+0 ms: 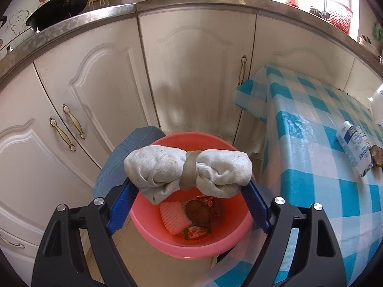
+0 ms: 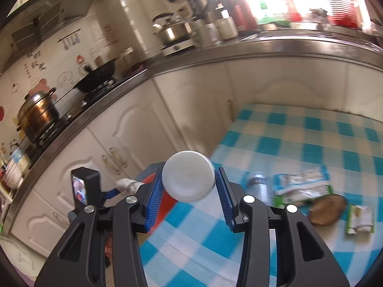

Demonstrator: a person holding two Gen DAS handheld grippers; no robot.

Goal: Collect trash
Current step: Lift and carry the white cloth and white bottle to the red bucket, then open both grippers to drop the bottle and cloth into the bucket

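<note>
A home kitchen with cream cabinet doors [image 1: 100, 91] under a steel-edged counter fills the left wrist view, a table in a blue-and-white checked cloth [image 1: 318, 167] to the right of the jaws. The left gripper [image 1: 189, 186] holds its jaws wide, clamped end to end on a rolled grey-white rag [image 1: 162, 167] cinched at the middle by a pale band [image 1: 189, 169]; the roll spans the gap between the 2 blue pads. Directly beyond and below the jaws sits a pink plastic basin [image 1: 191, 244] holding a pink foam net [image 1: 173, 217], a brown round scrap [image 1: 196, 211] and candy wrappers [image 1: 197, 231]. On the cloth, far right of the jaws, lie a white-and-blue packet [image 1: 354, 147] and a brown piece [image 1: 377, 156]. The right wrist view, partly blurred, shows the same counter with a wok [image 2: 98, 76] and pots. The right gripper [image 2: 189, 186] has its jaws drawn narrow, pinching a round white object [image 2: 188, 176], its flat end facing the camera. Right of these jaws, on the checked cloth [image 2: 287, 148], lie a small bottle [image 2: 258, 183], a flattened packet [image 2: 301, 184], a brown peel [image 2: 326, 209] and a green-and-white wrapper [image 2: 360, 218]. Left of them the other gripper's rag [image 2: 126, 183] shows.
</note>
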